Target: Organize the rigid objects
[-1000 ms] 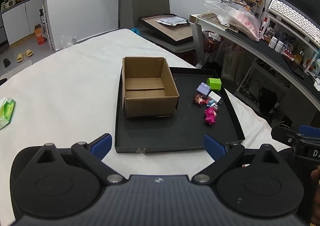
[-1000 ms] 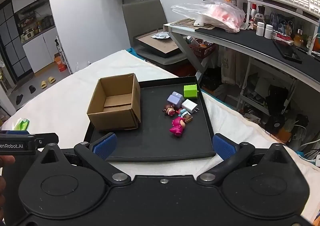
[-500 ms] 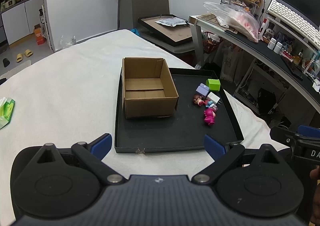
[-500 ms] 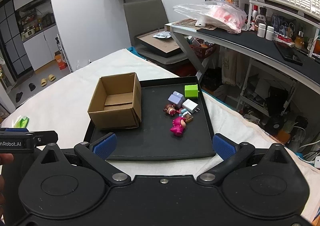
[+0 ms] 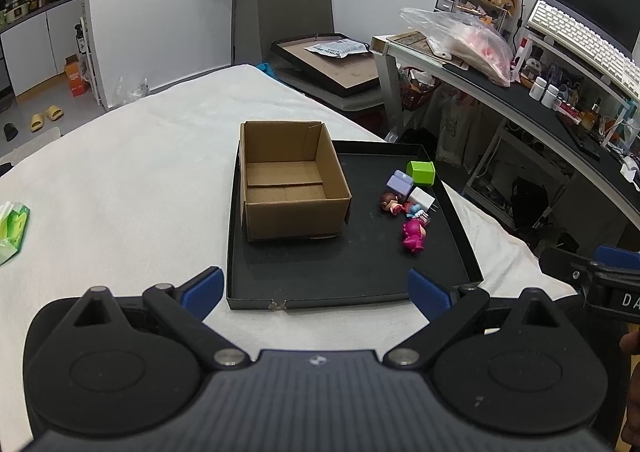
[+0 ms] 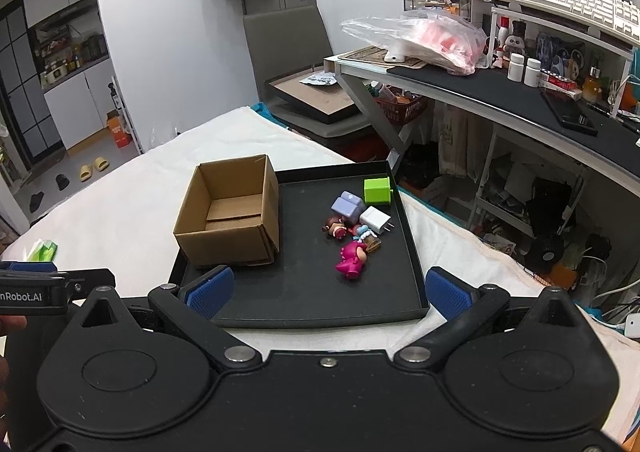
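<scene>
Both hand-held grippers, left [image 5: 312,290] and right [image 6: 326,292], hover spread wide and hold nothing, just short of the shallow black tray [image 5: 352,284]. Ahead and left of them stands the open brown cardboard box [image 5: 290,182]. Ahead right lie the pink figurine [image 6: 352,258], white plug [image 6: 375,220], lilac block [image 6: 347,206] and, farthest, green cube [image 6: 377,191].

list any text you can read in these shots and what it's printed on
"nRobot.AI", cut off at the frame edge: on the left gripper, seen in the right wrist view.
"DA", cut off at the frame edge: on the right gripper, seen in the left wrist view.
Printed sheet on the framed board: too small to read.
Bottle labels on the desk shelf: too blurred.
</scene>
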A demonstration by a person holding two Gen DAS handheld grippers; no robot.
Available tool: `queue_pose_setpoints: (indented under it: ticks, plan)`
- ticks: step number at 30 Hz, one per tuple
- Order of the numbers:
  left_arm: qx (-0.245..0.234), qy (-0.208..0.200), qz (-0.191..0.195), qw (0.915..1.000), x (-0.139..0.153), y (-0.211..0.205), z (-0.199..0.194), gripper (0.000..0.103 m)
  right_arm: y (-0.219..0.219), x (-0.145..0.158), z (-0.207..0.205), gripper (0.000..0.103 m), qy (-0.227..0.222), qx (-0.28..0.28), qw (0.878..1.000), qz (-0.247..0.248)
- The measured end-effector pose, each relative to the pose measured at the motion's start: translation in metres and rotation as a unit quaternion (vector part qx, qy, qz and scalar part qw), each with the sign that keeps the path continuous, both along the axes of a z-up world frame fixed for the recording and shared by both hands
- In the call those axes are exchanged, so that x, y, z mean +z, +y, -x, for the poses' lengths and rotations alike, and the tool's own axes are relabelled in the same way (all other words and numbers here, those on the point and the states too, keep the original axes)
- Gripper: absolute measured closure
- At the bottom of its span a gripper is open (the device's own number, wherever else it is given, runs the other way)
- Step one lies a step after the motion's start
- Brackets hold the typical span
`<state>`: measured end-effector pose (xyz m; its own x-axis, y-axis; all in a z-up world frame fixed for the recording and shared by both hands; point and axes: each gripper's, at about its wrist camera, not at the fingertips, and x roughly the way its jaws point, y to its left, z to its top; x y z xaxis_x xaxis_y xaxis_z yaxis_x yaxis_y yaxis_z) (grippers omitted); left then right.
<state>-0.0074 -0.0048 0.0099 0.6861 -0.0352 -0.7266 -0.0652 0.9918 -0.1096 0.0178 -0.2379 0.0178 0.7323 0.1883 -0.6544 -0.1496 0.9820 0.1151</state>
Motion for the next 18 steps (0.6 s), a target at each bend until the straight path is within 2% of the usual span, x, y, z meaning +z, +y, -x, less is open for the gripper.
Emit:
queue_pose_setpoints:
  ticks: [18]
  plan:
    - [0.002, 0.003, 0.001, 1.0, 0.0007, 0.0031, -0.0008, 0.005, -0.0021, -0.0045, -0.0007, 0.0, 0.002, -0.001, 1.0, -0.002]
